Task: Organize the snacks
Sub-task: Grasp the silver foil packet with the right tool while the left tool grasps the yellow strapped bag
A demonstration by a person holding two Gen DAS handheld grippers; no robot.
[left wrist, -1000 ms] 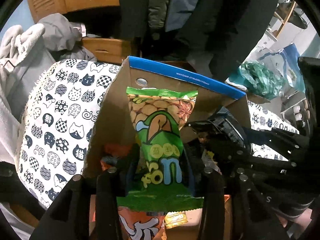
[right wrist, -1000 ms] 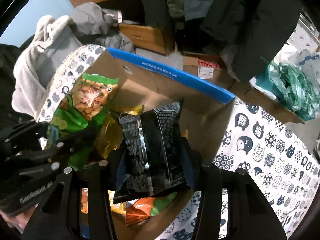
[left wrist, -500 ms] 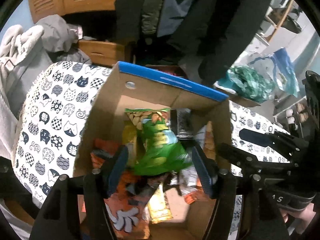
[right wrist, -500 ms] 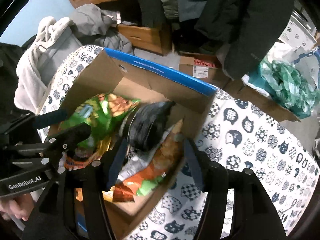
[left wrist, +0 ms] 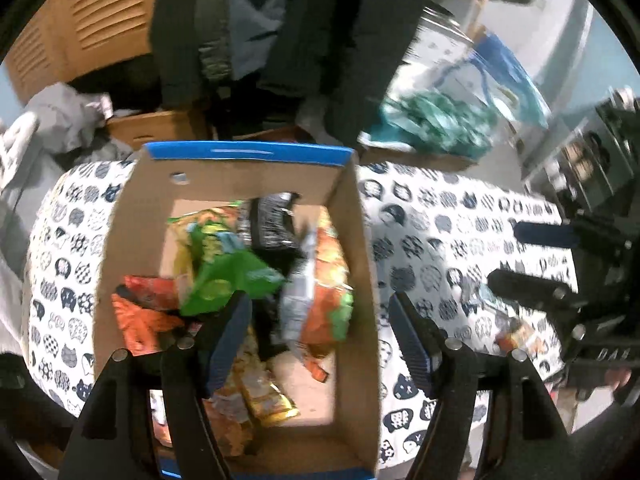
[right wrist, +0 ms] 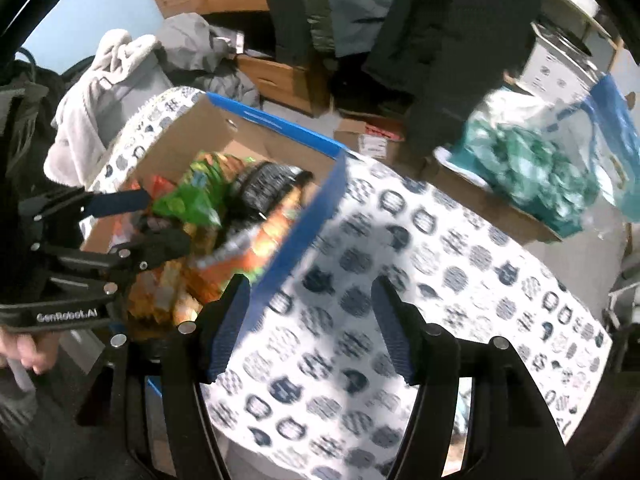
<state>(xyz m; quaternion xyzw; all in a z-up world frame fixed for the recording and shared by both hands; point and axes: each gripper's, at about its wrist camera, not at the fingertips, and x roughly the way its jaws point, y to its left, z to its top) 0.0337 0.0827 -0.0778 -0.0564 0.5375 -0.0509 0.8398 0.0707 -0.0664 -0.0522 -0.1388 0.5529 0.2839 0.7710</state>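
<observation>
A: Count? 
B: One cardboard box [left wrist: 352, 240], two grippers, several snack bags, jumbled and blurred. 
A: Tools? 
B: Left gripper [left wrist: 320, 340] above the box's right wall, right gripper [right wrist: 310, 330] over the cat-print cloth [right wrist: 440, 280]; both jaws opening, nothing between them. 
A: Contents? 
B: Green bag [left wrist: 228, 276], black bag [left wrist: 272, 224], orange bags [left wrist: 324, 280] inside.

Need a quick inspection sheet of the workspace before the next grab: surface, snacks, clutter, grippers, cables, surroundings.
Surface: cat-print cloth over the table.
Job's things: cardboard box with blue rim, holding green bag, black bag, orange bags; small packets lie outside on the cloth, blurred.
Clutter: nothing seen on the cloth besides those.
Grippers: left gripper jaws opening, empty, straddling the box wall; right gripper jaws opening, empty, over the cloth.
Cables: nothing seen.
Surroundings: hanging coats, grey clothes pile, green plastic bag.
</observation>
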